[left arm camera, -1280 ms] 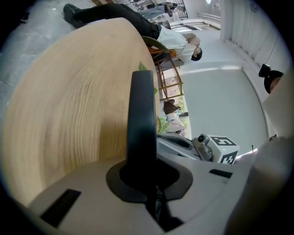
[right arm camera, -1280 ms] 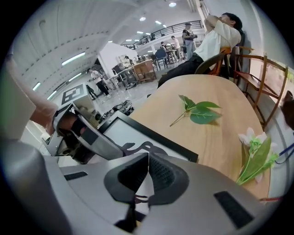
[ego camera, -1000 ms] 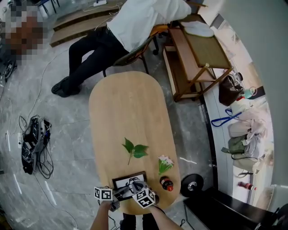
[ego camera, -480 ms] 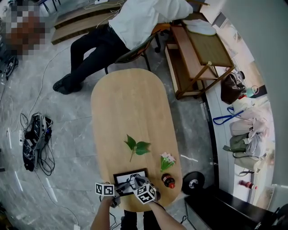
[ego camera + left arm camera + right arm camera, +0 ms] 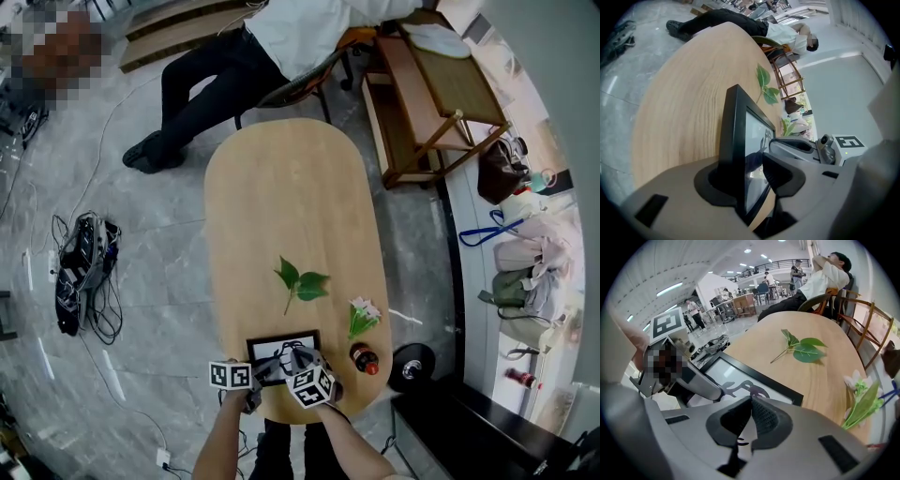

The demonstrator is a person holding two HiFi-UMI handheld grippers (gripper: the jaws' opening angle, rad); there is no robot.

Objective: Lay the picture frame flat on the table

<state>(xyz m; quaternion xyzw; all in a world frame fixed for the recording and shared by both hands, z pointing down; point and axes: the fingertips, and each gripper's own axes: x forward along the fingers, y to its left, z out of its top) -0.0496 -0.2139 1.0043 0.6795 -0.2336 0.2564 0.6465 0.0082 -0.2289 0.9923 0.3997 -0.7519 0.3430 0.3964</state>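
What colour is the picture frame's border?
The rectangular picture frame has a black border; it shows best in the right gripper view.

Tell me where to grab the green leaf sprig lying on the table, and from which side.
Take the leaf sprig by its bare stem, the end nearest you. It lies flat on the table, so come straight down from above, jaws across the stem; the broad leaves would likely crumple or slip.

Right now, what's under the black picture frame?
Light wooden oval table shows around the black picture frame; its own body hides anything beneath.
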